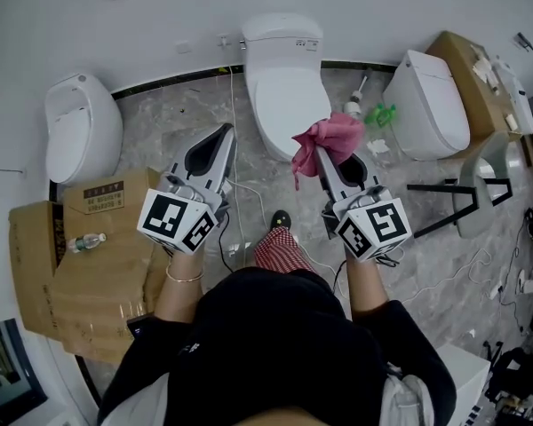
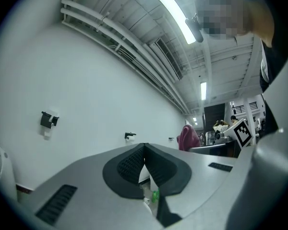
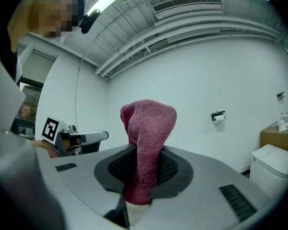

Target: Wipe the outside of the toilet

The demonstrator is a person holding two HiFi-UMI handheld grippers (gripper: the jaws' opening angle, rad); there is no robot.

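Observation:
The white toilet (image 1: pixel 286 85) stands against the far wall with its lid down, straight ahead of me. My right gripper (image 1: pixel 323 154) is shut on a pink-red cloth (image 1: pixel 332 139), which bunches up over the jaw tips just in front of the bowl's right front. In the right gripper view the cloth (image 3: pixel 150 137) rises between the pads of that gripper (image 3: pixel 146 151) and folds over. My left gripper (image 1: pixel 226 133) is held to the left of the bowl, jaws shut and empty; in its own view the left gripper (image 2: pixel 144 145) has its pads meeting.
A second white toilet (image 1: pixel 428 105) stands to the right, a white fixture (image 1: pixel 82 127) to the left. Flattened cardboard (image 1: pixel 98 273) with a plastic bottle (image 1: pixel 87 240) lies at left. A toilet brush (image 1: pixel 355 103), a black stand (image 1: pixel 462 198) and floor cables are nearby.

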